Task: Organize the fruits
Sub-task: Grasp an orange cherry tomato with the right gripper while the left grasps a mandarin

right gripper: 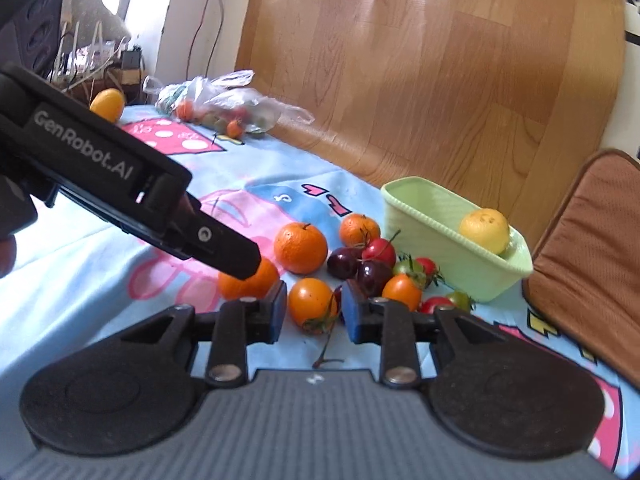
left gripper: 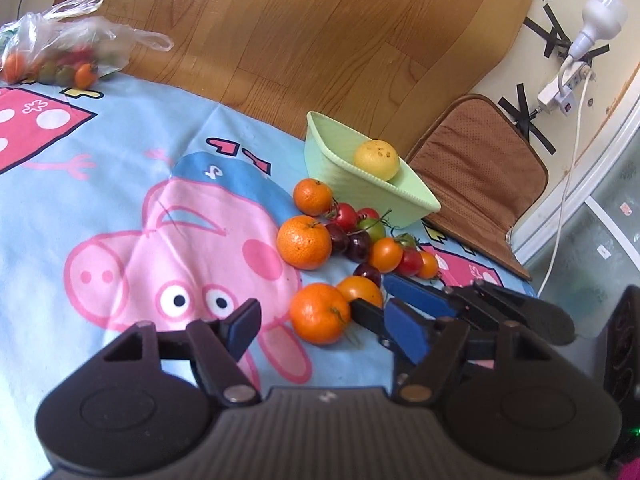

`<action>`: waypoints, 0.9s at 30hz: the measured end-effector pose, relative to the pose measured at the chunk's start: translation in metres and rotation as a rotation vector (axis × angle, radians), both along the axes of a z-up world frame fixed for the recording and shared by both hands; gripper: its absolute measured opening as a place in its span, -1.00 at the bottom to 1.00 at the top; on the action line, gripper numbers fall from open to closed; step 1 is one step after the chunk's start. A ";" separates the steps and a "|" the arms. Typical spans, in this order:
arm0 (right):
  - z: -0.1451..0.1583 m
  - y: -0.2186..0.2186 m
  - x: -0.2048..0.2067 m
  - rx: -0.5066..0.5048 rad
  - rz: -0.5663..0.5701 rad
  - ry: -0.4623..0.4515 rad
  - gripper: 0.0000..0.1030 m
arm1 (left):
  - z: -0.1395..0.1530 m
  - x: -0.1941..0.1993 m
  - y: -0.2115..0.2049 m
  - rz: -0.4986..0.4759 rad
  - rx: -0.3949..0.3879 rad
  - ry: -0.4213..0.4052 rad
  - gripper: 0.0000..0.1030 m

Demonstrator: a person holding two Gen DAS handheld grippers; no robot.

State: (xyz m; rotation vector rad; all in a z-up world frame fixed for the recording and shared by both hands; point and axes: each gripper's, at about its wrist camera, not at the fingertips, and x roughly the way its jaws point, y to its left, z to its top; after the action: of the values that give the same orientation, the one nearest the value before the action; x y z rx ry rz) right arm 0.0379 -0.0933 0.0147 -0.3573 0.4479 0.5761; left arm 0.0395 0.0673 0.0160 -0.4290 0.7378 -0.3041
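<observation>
A pile of fruit lies on a blue cartoon cloth (left gripper: 120,152): oranges, dark cherries (left gripper: 356,246), red and green tomatoes. A pale green basket (left gripper: 340,160) behind the pile holds one yellow fruit (left gripper: 377,159). My left gripper (left gripper: 320,326) is open around the nearest orange (left gripper: 318,314), its pads apart from it. My right gripper (right gripper: 314,314) is open, its blue pads either side of an orange tomato (right gripper: 312,304) that lies on the cloth. The right gripper also shows in the left wrist view (left gripper: 370,300), and the left gripper's finger (right gripper: 224,248) crosses the right wrist view over the orange (right gripper: 250,282).
A clear plastic bag of more fruit (left gripper: 60,56) lies at the cloth's far left, with a lone orange (right gripper: 107,104) near it. A brown cushion (left gripper: 476,176) sits right of the basket. A wood-pattern floor mat (left gripper: 320,20) lies beyond. A power strip with a bulb (left gripper: 576,60) is on the wall.
</observation>
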 end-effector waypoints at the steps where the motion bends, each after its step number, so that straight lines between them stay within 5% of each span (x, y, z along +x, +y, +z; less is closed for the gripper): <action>1: -0.002 0.002 0.003 -0.019 0.010 0.007 -0.36 | 0.000 0.002 -0.002 0.003 0.013 -0.004 0.40; 5: -0.007 0.006 0.004 -0.052 0.018 -0.004 -0.37 | -0.003 0.015 -0.010 0.006 0.054 -0.011 0.38; 7: -0.006 0.004 0.001 -0.038 0.016 0.003 -0.39 | -0.008 0.019 -0.015 -0.009 0.070 0.000 -0.06; 10: -0.004 -0.002 -0.005 -0.016 -0.003 0.019 -0.39 | -0.011 0.016 -0.019 -0.022 0.071 0.001 -0.25; 18: 0.010 -0.040 -0.032 0.084 -0.063 0.015 -0.40 | -0.009 -0.008 -0.008 -0.042 0.008 -0.015 -0.25; 23: 0.002 -0.053 -0.032 0.106 -0.099 0.068 -0.40 | -0.011 -0.015 -0.010 -0.047 0.041 -0.023 -0.20; 27: -0.005 -0.056 -0.033 0.133 -0.110 0.098 -0.39 | -0.009 -0.018 -0.021 -0.035 0.123 -0.042 0.20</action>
State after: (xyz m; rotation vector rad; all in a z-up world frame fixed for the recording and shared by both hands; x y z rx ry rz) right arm 0.0053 -0.1493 0.0095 -0.1773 0.5172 0.5148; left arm 0.0216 0.0463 0.0074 -0.2923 0.7193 -0.2980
